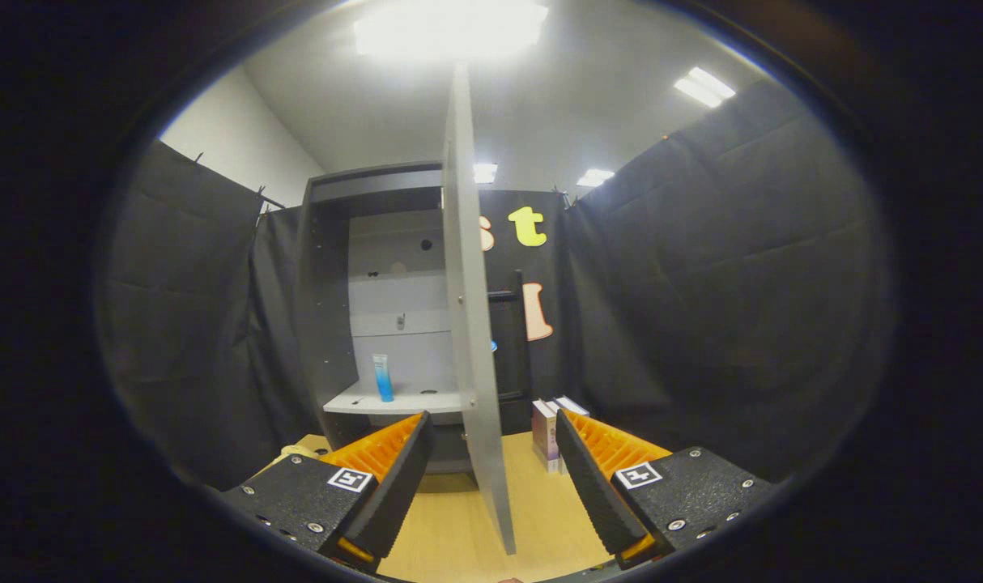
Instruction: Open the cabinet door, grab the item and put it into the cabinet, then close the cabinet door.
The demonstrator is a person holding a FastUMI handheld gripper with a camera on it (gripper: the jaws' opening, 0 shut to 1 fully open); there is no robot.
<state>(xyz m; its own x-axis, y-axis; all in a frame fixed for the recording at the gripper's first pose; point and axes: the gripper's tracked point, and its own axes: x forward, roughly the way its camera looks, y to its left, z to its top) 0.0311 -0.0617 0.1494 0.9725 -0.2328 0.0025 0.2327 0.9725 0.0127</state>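
With the door (471, 324) swung out edge-on and standing right between the fingers, looks like time to close it. Tube (383, 377) already upright on the shelf (394, 401) inside the cabinet (329, 308), well back from the door edge, so probably the item put away.

Gripper (491, 478) spread wide, holding nothing, one finger on each side of the door edge. Cannot tell if either finger touches the door.

To close it well: best to push the door flat with one finger, not pinch it. Push slow, and follow the curve of the swing toward the cabinet front. Keep the fingers off the shelf edge. Watch the tube stays standing when the door bumps shut. Stop pushing once the door sits flat.

Small boxes (546, 433) standing on the table (459, 526), just beyond the other finger, beside the cabinet. Should keep clear of them.

Table top pale wood, smooth. Black cloth walls all around. Bright lights (451, 28) up on the white ceiling.
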